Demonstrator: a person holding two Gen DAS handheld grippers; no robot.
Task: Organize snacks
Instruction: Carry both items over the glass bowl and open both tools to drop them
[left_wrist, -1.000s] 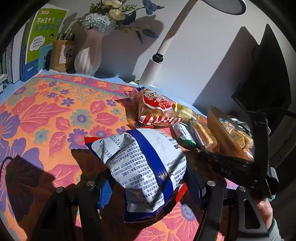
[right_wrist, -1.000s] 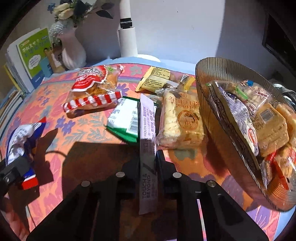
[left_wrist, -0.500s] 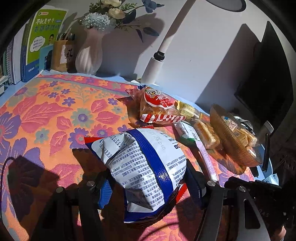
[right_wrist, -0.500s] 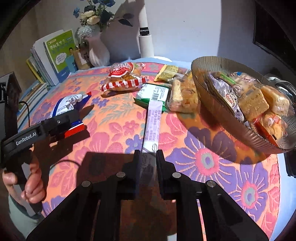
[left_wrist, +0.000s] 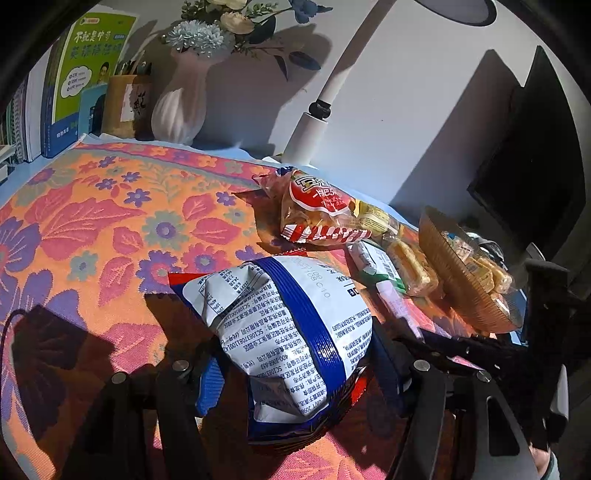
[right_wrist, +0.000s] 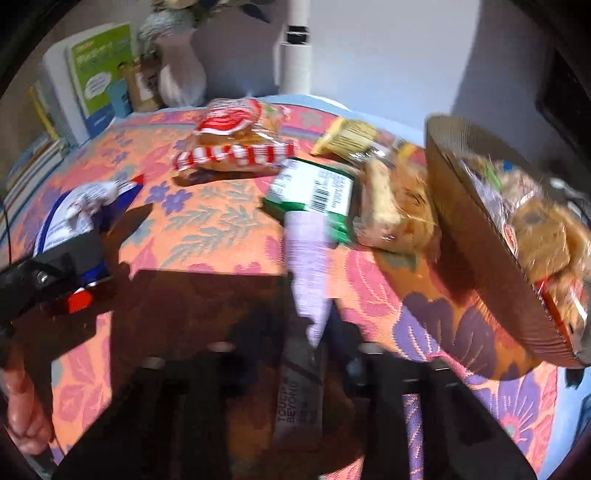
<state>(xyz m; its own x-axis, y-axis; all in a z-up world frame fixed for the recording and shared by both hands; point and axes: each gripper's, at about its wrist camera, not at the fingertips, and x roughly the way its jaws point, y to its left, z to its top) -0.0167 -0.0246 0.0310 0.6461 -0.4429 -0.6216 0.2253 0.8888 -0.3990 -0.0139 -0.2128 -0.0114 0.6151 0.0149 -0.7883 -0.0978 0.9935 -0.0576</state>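
Note:
My left gripper (left_wrist: 295, 363) is shut on a puffy white-and-blue snack bag (left_wrist: 284, 325) that rests on the floral cloth. My right gripper (right_wrist: 295, 345) is shut on a long pale lilac sachet (right_wrist: 308, 266), which sticks out forward; this view is blurred. The sachet also shows in the left wrist view (left_wrist: 397, 306). A brown ribbed basket (right_wrist: 476, 236) full of wrapped snacks stands at the right, also in the left wrist view (left_wrist: 443, 266). A red-and-white bread bag (right_wrist: 236, 142), a green packet (right_wrist: 314, 192), a yellow packet (right_wrist: 347, 136) and a clear cake pack (right_wrist: 395, 206) lie left of the basket.
A white vase (left_wrist: 181, 107) with flowers, a pen holder (left_wrist: 123, 105) and books (left_wrist: 88, 70) stand along the back left. A white lamp post (left_wrist: 310, 129) rises behind the snacks. A dark monitor (left_wrist: 535, 155) stands at the right.
My right gripper has swung back in toward the snacks with the sachet, closer to the basket, and is moving fast. My left gripper and its bag have stayed in place.

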